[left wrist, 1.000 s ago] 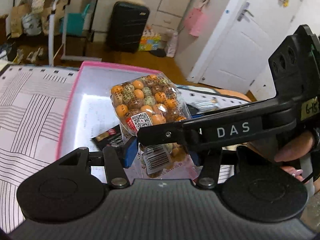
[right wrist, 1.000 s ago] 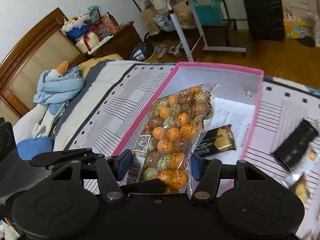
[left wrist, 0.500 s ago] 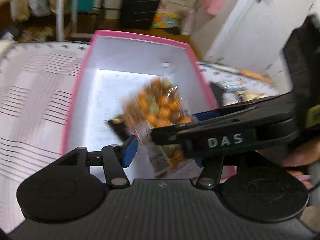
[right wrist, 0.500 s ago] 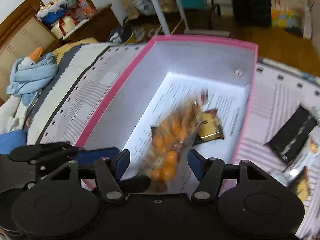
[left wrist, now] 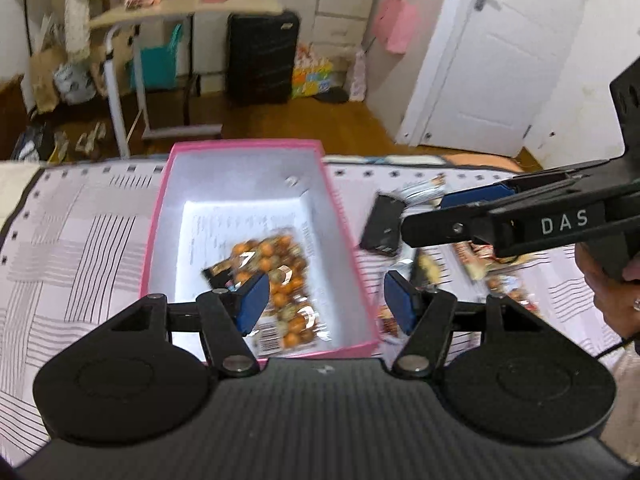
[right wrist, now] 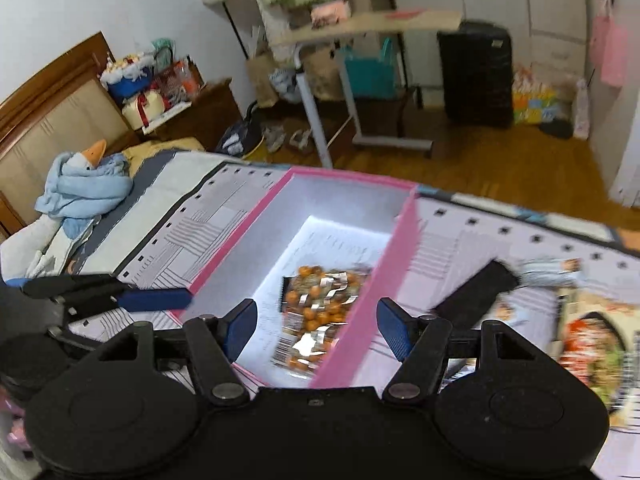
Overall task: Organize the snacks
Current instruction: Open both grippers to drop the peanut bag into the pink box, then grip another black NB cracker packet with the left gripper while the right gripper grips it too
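The bag of orange balls [left wrist: 276,280] lay flat in the pink box [left wrist: 344,216], on top of a dark packet that was mostly hidden. A second before, it hung between the fingers of the right hand-held gripper [right wrist: 316,326] above the box, with the left hand-held gripper [left wrist: 322,298] close by. Now it had dropped in, and both had let go and pulled back.

The left hand-held gripper was spread wide with nothing in it. The right one was also wide and held nothing. In the left view, the right one reached out over the snacks to the right of the box.

So one snack looked put away. More waited on the bed [left wrist: 80,232]: a black packet [right wrist: 476,294] just beside the box, and some bright packets [right wrist: 592,344] past it. The black packet was likely next.
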`<state>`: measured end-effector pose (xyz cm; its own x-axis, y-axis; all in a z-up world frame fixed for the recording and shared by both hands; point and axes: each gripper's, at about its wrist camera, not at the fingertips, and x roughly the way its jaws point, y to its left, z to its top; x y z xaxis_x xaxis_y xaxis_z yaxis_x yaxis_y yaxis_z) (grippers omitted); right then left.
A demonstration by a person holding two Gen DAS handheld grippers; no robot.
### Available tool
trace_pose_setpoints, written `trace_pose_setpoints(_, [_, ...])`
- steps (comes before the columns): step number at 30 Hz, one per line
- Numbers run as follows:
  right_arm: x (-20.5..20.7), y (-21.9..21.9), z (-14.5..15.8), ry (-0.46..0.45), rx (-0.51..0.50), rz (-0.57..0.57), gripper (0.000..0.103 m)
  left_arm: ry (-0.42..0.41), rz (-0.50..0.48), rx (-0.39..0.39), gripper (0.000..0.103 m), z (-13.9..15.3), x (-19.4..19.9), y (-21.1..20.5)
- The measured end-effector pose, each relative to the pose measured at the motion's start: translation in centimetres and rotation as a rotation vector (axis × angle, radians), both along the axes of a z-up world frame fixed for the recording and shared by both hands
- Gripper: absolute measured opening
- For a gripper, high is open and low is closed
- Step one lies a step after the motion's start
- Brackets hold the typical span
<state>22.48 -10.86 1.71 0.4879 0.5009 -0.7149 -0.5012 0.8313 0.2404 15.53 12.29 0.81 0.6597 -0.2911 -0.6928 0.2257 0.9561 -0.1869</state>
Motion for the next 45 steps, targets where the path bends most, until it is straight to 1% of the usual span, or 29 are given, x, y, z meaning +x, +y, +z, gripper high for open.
trace_pose_setpoints(2, [-1.0, -1.8, 0.7, -0.030, -0.021, 0.000, 0.072, -0.021, -0.027, 0.001, 0.063, 1.4, -0.8, -1.3])
trace_pose_setpoints(4, [-1.8, -3.9, 1.1, -0.062, -0.029, -0.015, 0.072, -0.034, -0.063, -0.011, 0.065, 2.6, -1.4, -2.8])
trace_pose_setpoints(6, [-2.3, -6.2, 1.3, -0.088, -0.031, -0.034, 0.072, -0.049, -0.101, -0.021, 0.071, 3.3, -1.9, -4.4])
trace_pose_setpoints(9, [-2.5, -9.3, 0.9, -0.078, -0.017, -0.078, 0.072, -0.077, -0.153, -0.001, 0.075, 3.6, -2.2, -7.0])
trace_pose_setpoints(12, [-2.2, -12.1, -0.1, -0.046, 0.014, -0.132, 0.072, -0.086, -0.195, 0.048, 0.075, 2.8, -1.9, -10.0])
trace_pose_setpoints(14, [-1.7, -13.6, -1.3, -0.002, 0.036, -0.161, 0.072, -0.073, -0.209, 0.067, 0.075, 1.9, -1.4, -11.7])
trace_pose_setpoints(16, [-1.0, -14.7, -2.9, 0.065, 0.055, -0.175, 0.072, -0.044, -0.229, 0.064, 0.075, 0.6, -0.6, -13.5])
trace_pose_setpoints(19, [-0.4, -15.6, -5.4, 0.148, 0.098, -0.186, 0.071, 0.018, -0.222, 0.065, 0.075, -1.8, 0.8, -15.4])
trace_pose_setpoints(21, [-0.2, -15.8, -7.2, 0.202, 0.122, -0.205, 0.068, 0.063, -0.223, 0.068, 0.073, -3.9, 1.8, -16.3])
trace_pose_setpoints(22, [-0.1, -15.9, -8.2, 0.233, 0.135, -0.213, 0.065, 0.080, -0.225, 0.070, 0.073, -4.9, 2.3, -16.7])
trace_pose_setpoints(24, [0.1, -16.1, -10.0, 0.296, 0.160, -0.228, 0.062, 0.106, -0.218, 0.083, 0.069, -6.9, 3.1, -17.5])
trace_pose_setpoints(26, [0.2, -16.3, -11.4, 0.348, 0.173, -0.236, 0.060, 0.114, -0.206, 0.105, 0.065, -8.9, 3.8, -17.8])
trace_pose_setpoints(27, [0.3, -16.2, -12.0, 0.360, 0.165, -0.240, 0.060, 0.105, -0.198, 0.114, 0.064, -9.7, 4.0, -17.9])
trace_pose_setpoints(29, [0.6, -16.0, -12.7, 0.345, 0.161, -0.237, 0.060, 0.087, -0.176, 0.140, 0.064, -11.0, 4.4, -17.8])
trace_pose_setpoints(32, [2.5, -15.1, -13.8, 0.341, 0.192, -0.252, 0.059, 0.090, -0.153, 0.155, 0.064, -12.4, 4.7, -17.6])
trace_pose_setpoints(34, [3.9, -13.9, -14.7, 0.337, 0.184, -0.241, 0.060, 0.103, -0.140, 0.166, 0.065, -13.3, 4.8, -17.5])
trace_pose_setpoints(37, [6.1, -12.4, -16.4, 0.358, 0.154, -0.251, 0.060, 0.072, -0.133, 0.247, 0.068, -14.5, 4.9, -18.3])
trace_pose_setpoints(40, [7.9, -11.6, -18.1, 0.374, 0.155, -0.290, 0.060, 0.108, -0.150, 0.269, 0.067, -15.7, 5.2, -18.7])
trace_pose_setpoints(41, [8.3, -11.5, -18.7, 0.389, 0.160, -0.300, 0.060, 0.106, -0.168, 0.281, 0.066, -15.9, 5.1, -18.9])
trace_pose_setpoints(42, [8.6, -11.6, -19.1, 0.402, 0.157, -0.305, 0.060, 0.095, -0.172, 0.300, 0.060, -15.9, 5.0, -19.0])
trace_pose_setpoints(43, [8.6, -11.4, -19.6, 0.417, 0.146, -0.302, 0.061, 0.083, -0.172, 0.319, 0.057, -15.9, 4.9, -19.1])
trace_pose_setpoints(44, [8.5, -11.3, -19.9, 0.426, 0.133, -0.298, 0.062, 0.079, -0.180, 0.320, 0.052, -15.8, 4.8, -19.2])
trace_pose_setpoints(45, [8.4, -11.2, -20.0, 0.423, 0.130, -0.297, 0.063, 0.084, -0.192, 0.305, 0.048, -15.8, 4.7, -19.2])
